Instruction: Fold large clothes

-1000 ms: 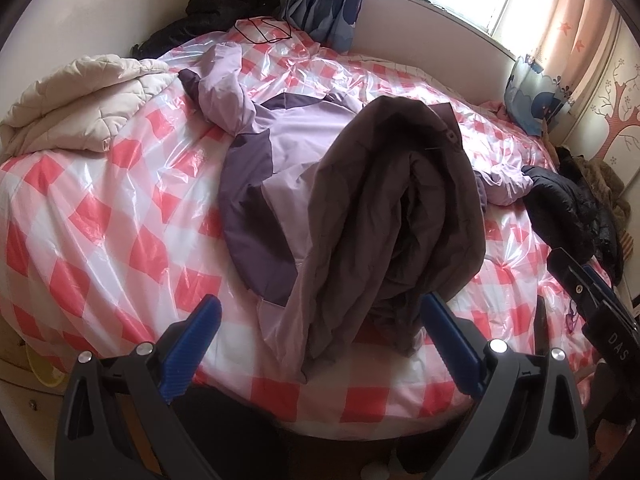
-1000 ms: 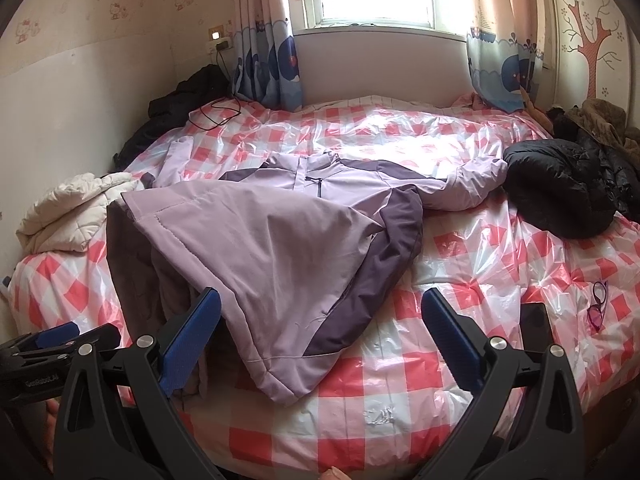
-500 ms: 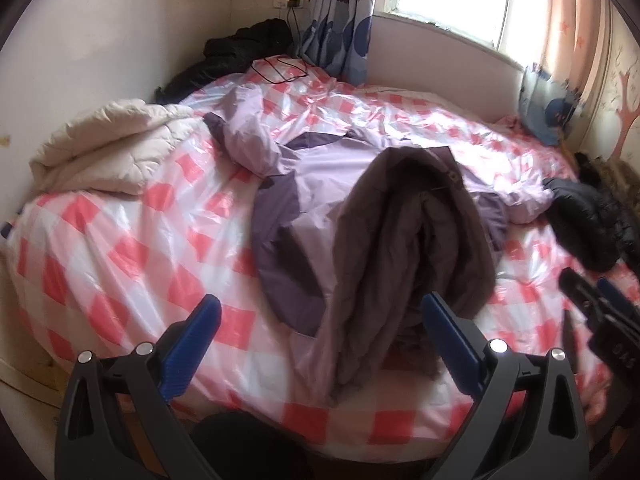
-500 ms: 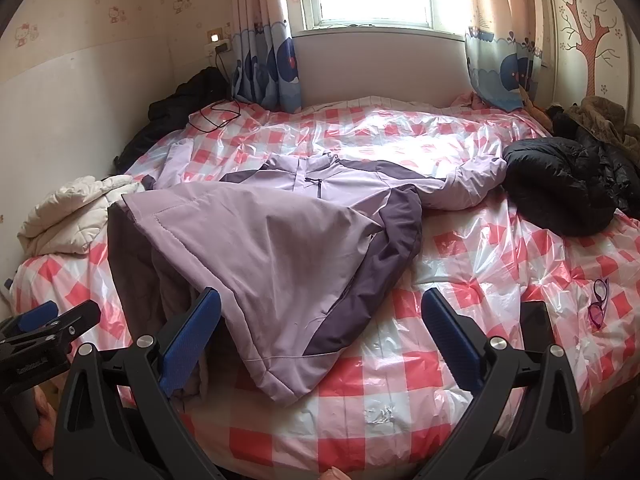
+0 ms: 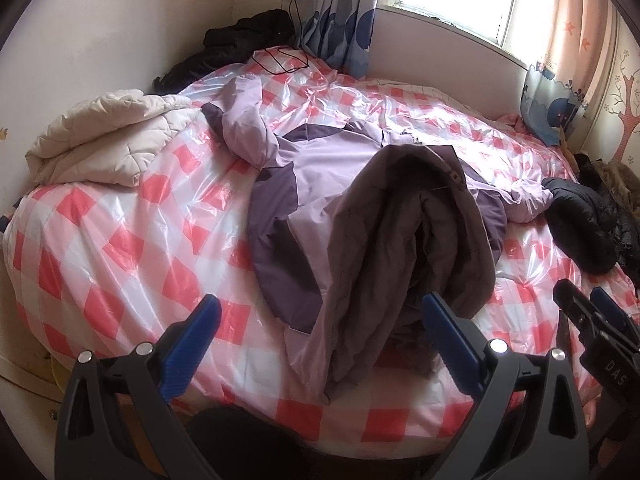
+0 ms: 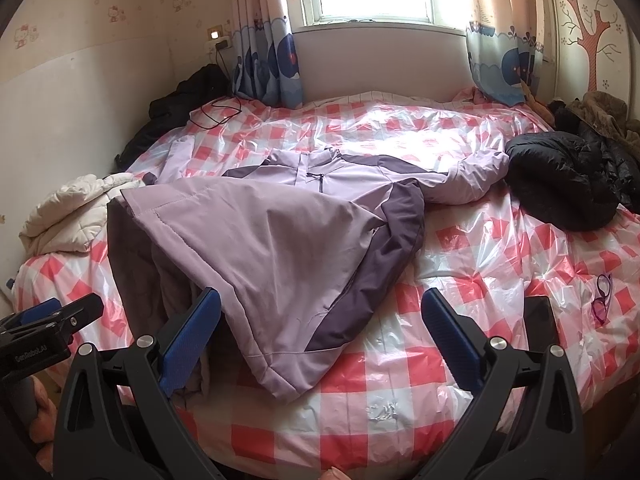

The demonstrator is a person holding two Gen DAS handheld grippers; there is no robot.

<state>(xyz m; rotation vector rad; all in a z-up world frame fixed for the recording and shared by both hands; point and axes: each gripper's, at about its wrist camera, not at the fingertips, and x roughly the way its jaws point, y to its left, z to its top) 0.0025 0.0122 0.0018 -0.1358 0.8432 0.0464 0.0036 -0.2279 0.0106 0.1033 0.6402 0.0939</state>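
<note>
Left wrist | view pulled back from jacket (image 5: 360, 216) | both tongs (image 5: 320, 336) (image 6: 320, 336) spread (empty)

You are standing in a child's bedroom at home: a bed (image 6: 460, 396) under red-checked plastic is filling the room, cartoon curtains (image 6: 266, 68) are hanging behind it, and a tree decal (image 6: 596, 40) is decorating the wall beside it.

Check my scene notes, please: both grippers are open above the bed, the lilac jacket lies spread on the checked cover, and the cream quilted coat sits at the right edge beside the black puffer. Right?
One detail is wrong. The cream quilted coat sits at the left edge of the bed, apart from the black puffer, which is at the right; the right wrist view shows it. The rest holds: left gripper and right gripper open, lilac jacket spread on the checked cover.
</note>
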